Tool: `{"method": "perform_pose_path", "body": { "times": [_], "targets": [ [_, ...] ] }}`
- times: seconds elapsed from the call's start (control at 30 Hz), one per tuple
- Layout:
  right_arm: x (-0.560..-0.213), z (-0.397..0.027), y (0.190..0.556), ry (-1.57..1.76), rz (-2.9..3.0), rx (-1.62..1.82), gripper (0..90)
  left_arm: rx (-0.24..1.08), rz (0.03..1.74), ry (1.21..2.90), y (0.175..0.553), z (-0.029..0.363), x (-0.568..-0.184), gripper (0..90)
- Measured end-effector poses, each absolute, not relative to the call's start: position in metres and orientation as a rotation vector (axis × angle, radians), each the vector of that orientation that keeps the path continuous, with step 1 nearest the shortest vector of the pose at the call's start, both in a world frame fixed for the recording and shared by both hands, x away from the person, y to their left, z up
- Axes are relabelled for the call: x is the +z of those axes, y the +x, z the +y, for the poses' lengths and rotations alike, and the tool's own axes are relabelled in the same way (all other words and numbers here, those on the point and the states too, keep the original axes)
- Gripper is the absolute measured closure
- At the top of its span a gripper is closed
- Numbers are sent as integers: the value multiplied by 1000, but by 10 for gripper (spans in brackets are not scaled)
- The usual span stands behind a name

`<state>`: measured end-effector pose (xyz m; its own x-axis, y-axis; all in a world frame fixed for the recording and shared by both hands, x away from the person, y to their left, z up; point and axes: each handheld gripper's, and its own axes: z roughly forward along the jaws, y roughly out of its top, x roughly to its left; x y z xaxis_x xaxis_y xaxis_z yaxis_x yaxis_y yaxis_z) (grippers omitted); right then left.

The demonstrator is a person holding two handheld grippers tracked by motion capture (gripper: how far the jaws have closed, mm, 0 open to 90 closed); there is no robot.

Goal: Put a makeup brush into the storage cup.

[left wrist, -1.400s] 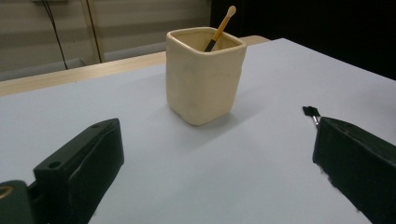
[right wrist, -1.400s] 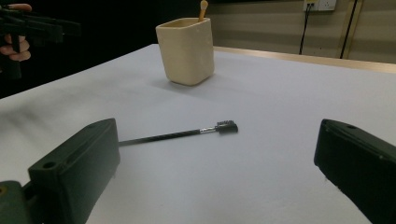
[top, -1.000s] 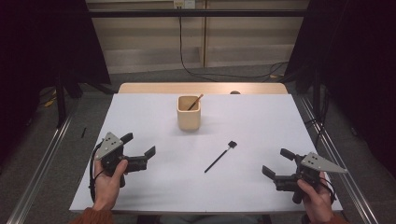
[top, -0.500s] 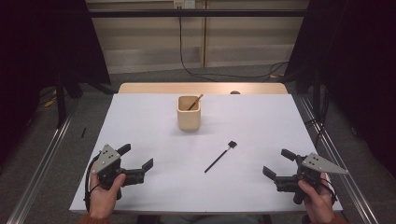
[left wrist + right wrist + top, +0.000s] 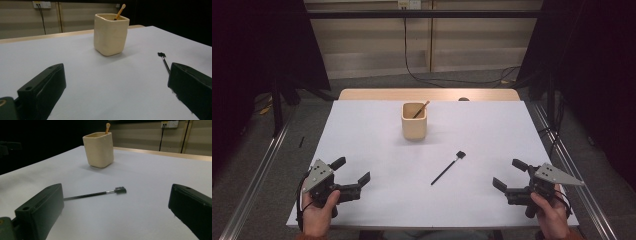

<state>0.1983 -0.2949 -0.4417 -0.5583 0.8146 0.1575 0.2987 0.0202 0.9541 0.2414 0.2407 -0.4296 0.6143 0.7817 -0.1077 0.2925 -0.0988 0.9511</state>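
Note:
A cream square cup (image 5: 414, 122) stands at the table's far middle with a wooden-handled stick (image 5: 421, 108) leaning inside it. A thin black brush (image 5: 447, 168) lies flat on the white table in front of the cup, its head pointing away. My left gripper (image 5: 351, 170) rests near the front left corner, open and empty, with the cup (image 5: 110, 33) ahead of its jaws and the brush (image 5: 164, 62) off to their right. My right gripper (image 5: 510, 174) sits near the front right, also open and empty, and the brush (image 5: 96, 193) lies just beyond its jaws, the cup (image 5: 98, 149) farther off.
The white table (image 5: 372, 130) has a bare wooden strip (image 5: 362, 94) along its far edge. Metal rails (image 5: 259, 175) run along both sides on the floor. Cables trail on the floor behind the table, below a pale wall.
My left gripper has drawn back toward the front left corner of the table. The right gripper, the cup and the brush stay where they were.

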Motion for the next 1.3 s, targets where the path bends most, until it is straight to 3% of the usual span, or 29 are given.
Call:
{"method": "perform_pose_path", "body": {
  "times": [0.57,1.3],
  "targets": [
    [-432,-287,213,1079,1892,1562,0,516,886,1668,231,240,-428,17],
    [-400,-255,276,981,1954,1571,0,532,881,1687,229,240,-427,17]
  ]
}}
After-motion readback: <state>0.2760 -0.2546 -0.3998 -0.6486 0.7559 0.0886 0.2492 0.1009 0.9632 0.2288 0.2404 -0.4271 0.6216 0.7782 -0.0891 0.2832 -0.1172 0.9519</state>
